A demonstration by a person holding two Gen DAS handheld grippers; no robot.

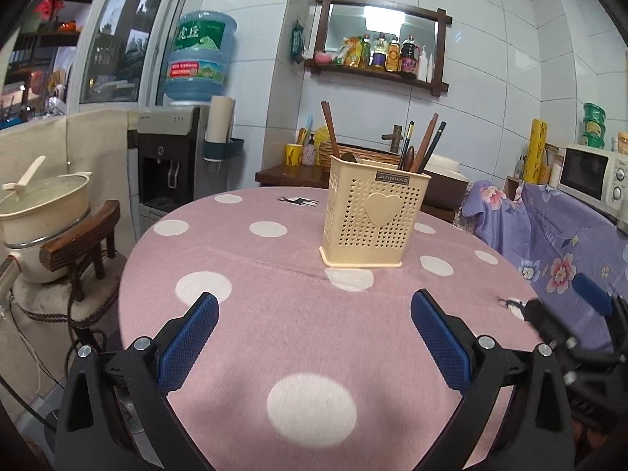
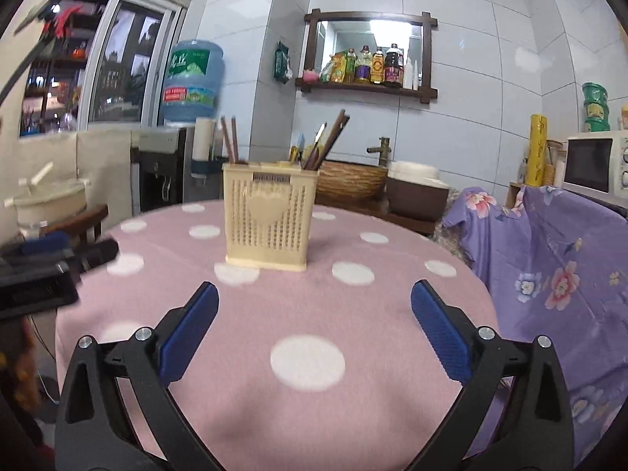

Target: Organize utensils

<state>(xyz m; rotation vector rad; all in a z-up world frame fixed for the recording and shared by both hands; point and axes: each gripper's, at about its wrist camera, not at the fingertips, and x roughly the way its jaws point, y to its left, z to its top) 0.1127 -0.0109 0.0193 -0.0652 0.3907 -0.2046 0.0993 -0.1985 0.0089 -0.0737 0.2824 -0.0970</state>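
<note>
A home kitchen: white tiled walls, a water dispenser (image 1: 172, 157) with its blue jug (image 1: 200, 57), a microwave (image 1: 594, 178), a wall shelf of oil and sauce bottles (image 1: 386, 55), a pot (image 1: 43, 204), and a basin with tap (image 2: 353, 180) behind the polka-dot worktop (image 1: 274, 294).

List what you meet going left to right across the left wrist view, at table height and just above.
Cream pot → water dispenser → utensil holder → purple flowered cloth → microwave.
</note>
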